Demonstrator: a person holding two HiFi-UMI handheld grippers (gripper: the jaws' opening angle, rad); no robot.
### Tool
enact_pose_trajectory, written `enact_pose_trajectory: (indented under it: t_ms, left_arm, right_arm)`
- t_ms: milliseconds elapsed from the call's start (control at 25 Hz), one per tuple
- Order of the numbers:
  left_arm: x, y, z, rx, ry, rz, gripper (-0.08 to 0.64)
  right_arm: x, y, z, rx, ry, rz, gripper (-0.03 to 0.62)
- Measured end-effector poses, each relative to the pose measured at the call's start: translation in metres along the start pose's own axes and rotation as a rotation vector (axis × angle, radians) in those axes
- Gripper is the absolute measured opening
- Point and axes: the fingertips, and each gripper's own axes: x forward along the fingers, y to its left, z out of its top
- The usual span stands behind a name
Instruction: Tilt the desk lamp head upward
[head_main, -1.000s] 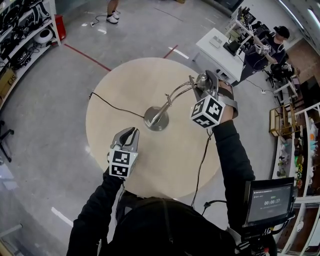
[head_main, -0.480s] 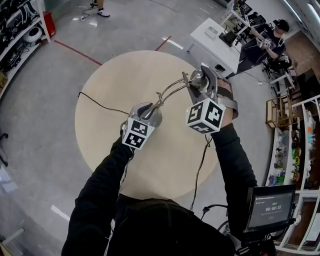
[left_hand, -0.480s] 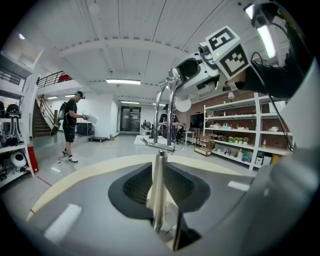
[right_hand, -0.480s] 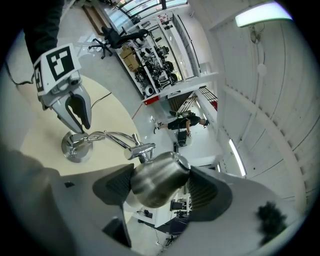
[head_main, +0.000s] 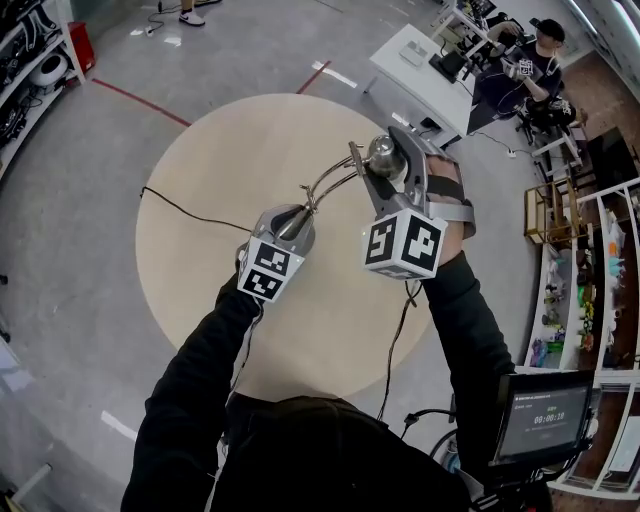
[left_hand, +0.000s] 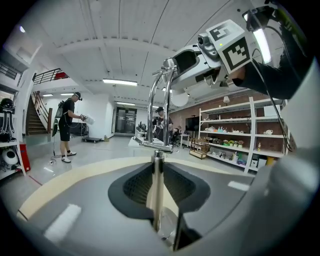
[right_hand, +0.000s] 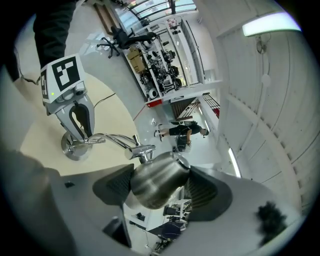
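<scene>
Tongs are both on the desk lamp (right_hand: 72, 147). Left tongs (left_hand: 157, 189) are closed on the chrome stem (left_hand: 158, 167), low down, just above the round base (left_hand: 168, 227), which sits abt the middle of the round worktop (head_main: 200, 170). Right tongs (right_hand: 160, 186) are clamped on the lamp head (right_hand: 154, 181), one pad each side of the brushed-metal shade. The head is held up off the worktop, over its far right part, w/ the curved twin-rod arm (right_hand: 116, 139) running from stem to head. A black cord (head_main: 185, 212) trails from under the left tongs across the worktop to its left edge. Each pair of tongs carries a marker cube, both facing up. Off the worktop there's a white desk (head_main: 415, 70) beyond the far right edge w/ a person (head_main: 528, 60) beside it, shelving (head_main: 590, 270) along the right side of the room, and a small lit screen (head_main: 540, 405) by the wearer's right elbow.
</scene>
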Motion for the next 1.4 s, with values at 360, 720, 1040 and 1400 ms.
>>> enact_pose_trajectory:
  t_ms: [360, 720, 1040, 1400]
  left_arm:
    - [0.002, -0.001, 0.003, -0.024, -0.017, -0.01, 0.078]
    - [0.005, 0.001, 0.004, -0.004, -0.001, -0.016, 0.077]
    - [-0.003, -0.001, 0.014, 0.01, -0.001, -0.016, 0.067]
    - [-0.041, 0.006, 0.009, 0.003, -0.007, 0.028, 0.067]
  right_arm:
    - [-0.005, -0.004, 0.03, -0.152, 0.011, -0.032, 0.342]
    - [-0.003, 0.0, 0.075, -0.323, -0.019, -0.099, 0.342]
    - [-0.004, 0.0, 0.093, -0.348, -0.051, -0.13, 0.342]
    - [-0.014, 0.002, 0.091, -0.296, -0.077, -0.165, 0.342]
